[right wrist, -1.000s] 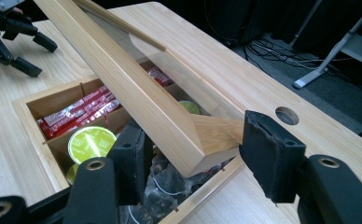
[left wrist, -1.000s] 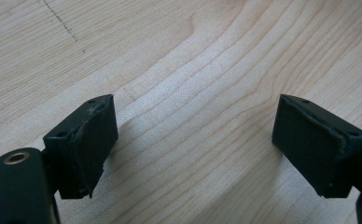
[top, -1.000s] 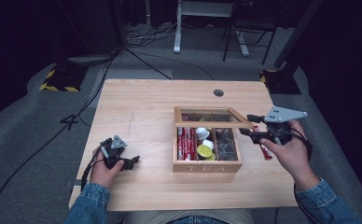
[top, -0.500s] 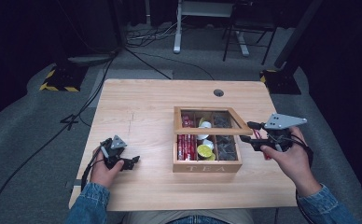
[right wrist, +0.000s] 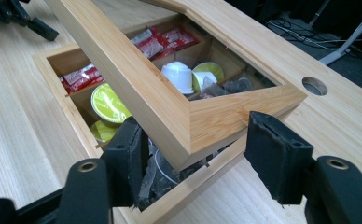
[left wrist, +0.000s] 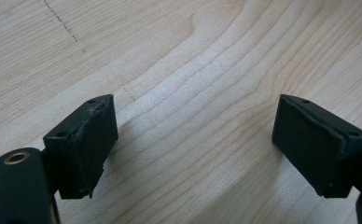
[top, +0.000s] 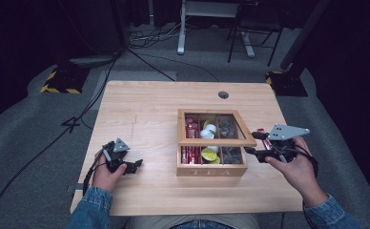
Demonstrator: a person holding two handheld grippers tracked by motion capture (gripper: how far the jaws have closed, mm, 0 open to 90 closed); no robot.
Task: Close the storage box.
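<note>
A wooden tea box point(top: 211, 169) stands right of the table's middle, its glass-paned lid point(top: 216, 142) tilted partly up over the compartments. Inside lie red sachets point(top: 191, 129), white and yellow capsules point(top: 209, 154) and dark packets point(top: 228, 126). My right gripper point(top: 251, 143) is at the lid's front right corner. Its jaws have just been opening, and the lid corner point(right wrist: 202, 126) sits between them, one jaw under it and a gap at the other pad point(right wrist: 274, 154). My left gripper point(top: 134, 166) rests open on bare wood at the front left, with nothing between its pads point(left wrist: 93, 144).
A round cable hole point(top: 223, 95) is in the table behind the box. A red packet point(top: 265, 144) lies on the table beside my right gripper. Bare wood point(top: 145, 114) stretches left of the box. Cables and furniture legs stand on the floor beyond the table.
The right gripper has sunk a little, and the lid has come down with it towards the box. The left gripper has stayed where it was.
</note>
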